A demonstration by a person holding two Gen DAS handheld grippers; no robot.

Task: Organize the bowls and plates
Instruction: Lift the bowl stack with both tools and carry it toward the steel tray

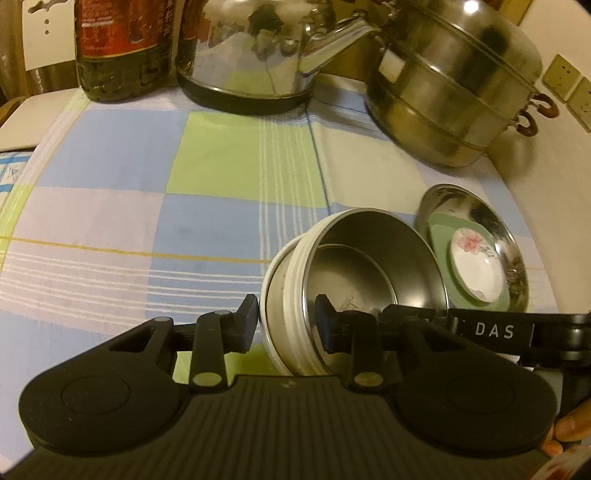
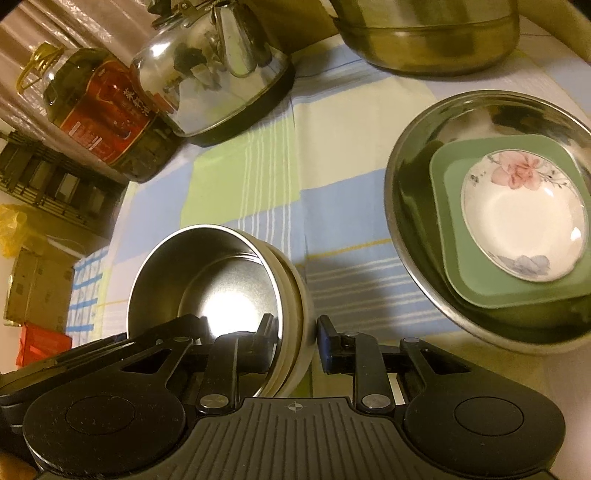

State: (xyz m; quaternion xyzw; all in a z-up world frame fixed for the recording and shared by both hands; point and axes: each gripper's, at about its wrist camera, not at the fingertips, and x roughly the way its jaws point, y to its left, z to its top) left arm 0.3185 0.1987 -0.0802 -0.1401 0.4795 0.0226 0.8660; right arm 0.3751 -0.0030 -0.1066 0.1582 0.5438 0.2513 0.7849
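A steel-lined bowl with a white ribbed outside (image 1: 354, 266) (image 2: 207, 280) is tilted above the checked cloth. My left gripper (image 1: 288, 325) is shut on its left rim, one finger outside, one inside. My right gripper (image 2: 293, 339) is shut on the opposite rim. The right gripper also shows in the left wrist view (image 1: 491, 328). To the right stands a wide steel basin (image 2: 417, 155) (image 1: 517, 266) holding a green square plate (image 2: 454, 258) (image 1: 439, 236) with a small white flowered dish (image 2: 524, 218) (image 1: 476, 262) on top.
A steel kettle (image 1: 255, 55) (image 2: 210, 81), an oil bottle (image 1: 122, 48) (image 2: 99, 114) and a stacked steel steamer pot (image 1: 454, 85) (image 2: 428, 33) stand along the back of the cloth. A wall is at the right; boxes and a rack (image 2: 55, 188) lie left.
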